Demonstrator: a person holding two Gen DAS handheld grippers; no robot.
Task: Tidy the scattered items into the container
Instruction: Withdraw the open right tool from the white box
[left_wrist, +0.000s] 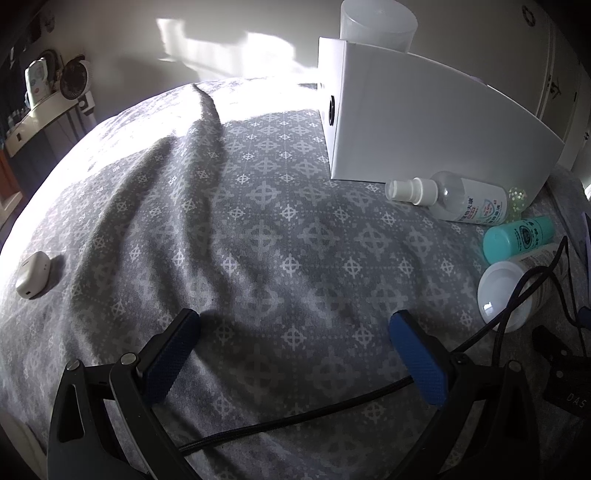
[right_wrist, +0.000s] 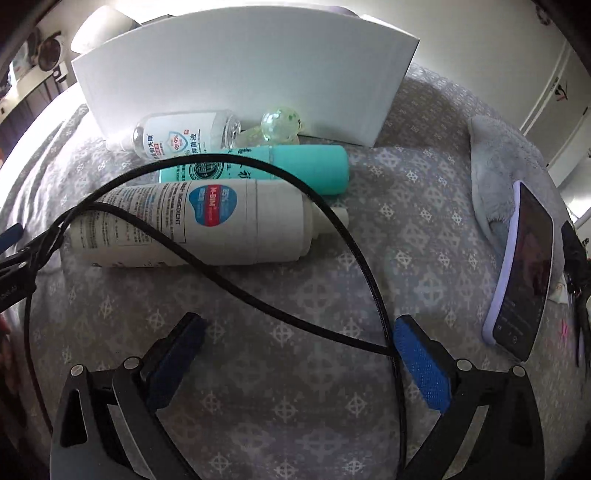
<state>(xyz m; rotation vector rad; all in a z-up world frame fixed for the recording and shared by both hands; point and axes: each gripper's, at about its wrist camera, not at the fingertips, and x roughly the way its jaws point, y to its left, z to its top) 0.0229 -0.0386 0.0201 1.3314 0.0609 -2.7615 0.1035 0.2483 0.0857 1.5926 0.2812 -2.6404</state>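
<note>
Left wrist view: left tool (left_wrist: 295, 325) low over the patterned bed cover (left_wrist: 258, 206), fingers spread, nothing between them. White box (left_wrist: 424, 122) upper right; clear spray bottle (left_wrist: 450, 197) lies against its base, nozzle pointing left. Small white case (left_wrist: 35, 273) far left. Right wrist view: right tool (right_wrist: 299, 328) spread, empty, black cable (right_wrist: 258, 295) crossing it. White bottle (right_wrist: 192, 225), teal bottle (right_wrist: 280, 168) and clear spray bottle (right_wrist: 184, 131) lie side by side, long axes left-right, centre frame before the white box (right_wrist: 236, 81). Phone (right_wrist: 524, 273) right edge.
</note>
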